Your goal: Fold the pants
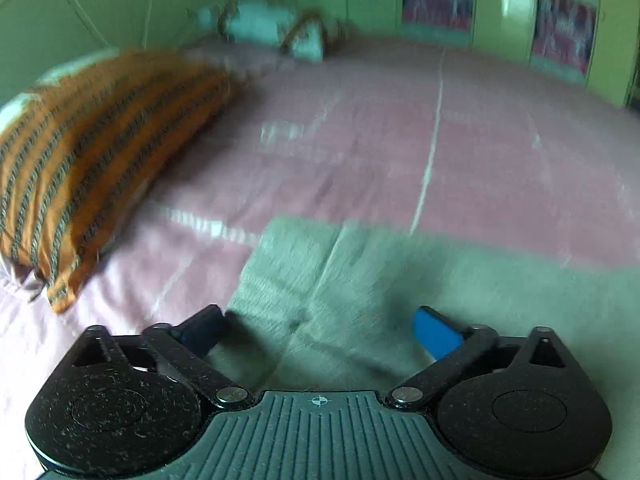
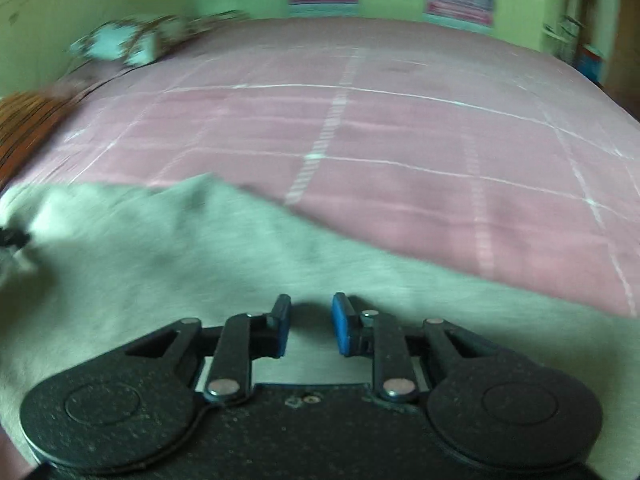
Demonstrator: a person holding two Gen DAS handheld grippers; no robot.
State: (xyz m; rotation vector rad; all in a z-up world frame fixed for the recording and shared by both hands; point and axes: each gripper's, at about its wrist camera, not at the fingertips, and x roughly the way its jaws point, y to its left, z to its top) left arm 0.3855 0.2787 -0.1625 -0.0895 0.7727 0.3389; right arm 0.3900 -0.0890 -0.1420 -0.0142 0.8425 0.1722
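Note:
Pale grey-green pants [image 1: 340,276] lie flat on a pink checked bedsheet [image 1: 400,148]. In the left wrist view my left gripper [image 1: 316,330] is wide open just above the pants, its blue pads on either side of a seam, nothing between them. In the right wrist view the pants [image 2: 200,248] spread across the near part of the bed, with one raised edge. My right gripper [image 2: 310,322] hovers over the cloth with its blue pads a small gap apart, holding nothing. Both views are motion-blurred.
An orange striped pillow [image 1: 100,152] lies at the left of the bed. A pale bundle [image 1: 264,26] sits at the far end by the green wall; it also shows in the right wrist view [image 2: 120,42]. The pink sheet [image 2: 400,140] stretches beyond the pants.

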